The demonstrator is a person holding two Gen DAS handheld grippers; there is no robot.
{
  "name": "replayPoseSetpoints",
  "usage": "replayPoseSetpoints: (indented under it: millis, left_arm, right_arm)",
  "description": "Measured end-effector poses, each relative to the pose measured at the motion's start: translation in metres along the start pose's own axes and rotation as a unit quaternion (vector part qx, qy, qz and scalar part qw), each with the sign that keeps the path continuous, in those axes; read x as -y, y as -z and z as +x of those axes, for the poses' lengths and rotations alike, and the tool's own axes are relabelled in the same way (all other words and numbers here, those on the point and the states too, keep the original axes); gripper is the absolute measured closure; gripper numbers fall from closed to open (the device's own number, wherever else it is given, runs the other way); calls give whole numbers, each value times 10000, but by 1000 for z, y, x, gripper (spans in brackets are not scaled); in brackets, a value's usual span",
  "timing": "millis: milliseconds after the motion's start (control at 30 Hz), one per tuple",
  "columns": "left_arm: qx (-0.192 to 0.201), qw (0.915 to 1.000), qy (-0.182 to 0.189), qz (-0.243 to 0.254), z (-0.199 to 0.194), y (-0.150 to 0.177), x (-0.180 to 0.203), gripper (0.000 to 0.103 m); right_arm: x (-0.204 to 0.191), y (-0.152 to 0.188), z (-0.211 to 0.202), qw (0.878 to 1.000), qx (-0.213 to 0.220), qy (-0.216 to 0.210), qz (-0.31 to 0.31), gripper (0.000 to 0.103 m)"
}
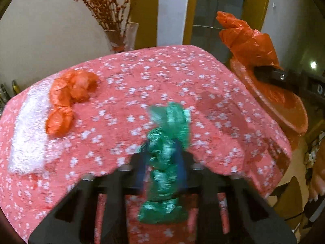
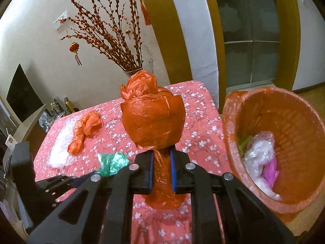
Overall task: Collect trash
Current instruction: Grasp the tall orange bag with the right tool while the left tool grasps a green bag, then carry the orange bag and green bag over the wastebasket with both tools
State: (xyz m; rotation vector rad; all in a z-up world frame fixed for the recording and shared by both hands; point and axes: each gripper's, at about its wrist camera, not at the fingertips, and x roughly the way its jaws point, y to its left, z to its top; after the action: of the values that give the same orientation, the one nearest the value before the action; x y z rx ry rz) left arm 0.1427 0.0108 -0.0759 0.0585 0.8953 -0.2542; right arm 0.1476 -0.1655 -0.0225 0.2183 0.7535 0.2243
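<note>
Both jaws pinch bags — green bag (image 1: 164, 162), orange bag (image 2: 152, 118) (crumpled).

Green bag (image 1: 164, 162); orange bag (image 2: 152, 122) — pink floral tablecloth (image 1: 162, 77).

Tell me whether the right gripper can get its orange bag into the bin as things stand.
Probably yes: the right gripper holds the orange bag beside the bin, whose open mouth faces it, nothing between.

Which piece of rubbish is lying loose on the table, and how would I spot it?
Find the table with the pink flowered cloth. Near its far left side, beside a patch of clear white plastic film, lies a crumpled orange plastic bag. Unlike the orange bag and the green bag, no fingers grip it.
</note>
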Motion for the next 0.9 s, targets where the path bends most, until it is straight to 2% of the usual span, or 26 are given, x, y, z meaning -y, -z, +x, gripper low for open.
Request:
replayPoseSetpoints:
  millis: [133, 400, 667, 900]
  left_arm:
    - [68, 9998, -49, 159, 4, -7, 9, 95]
    - [451, 9988, 115, 148, -6, -25, 14, 97]
    - [1052, 9926, 570, 210, -33, -47, 29, 97]
    - [1215, 9876, 899, 427, -33, -70, 62, 97]
  right_arm:
    - [5, 4, -14, 9999, 113, 33, 32, 89]
    - [20, 11, -30, 9995, 255, 116, 161, 89]
    - [35, 12, -43, 9978, 462, 345, 330, 89]
    - [64, 12, -57, 9935, 663, 697, 610, 89]
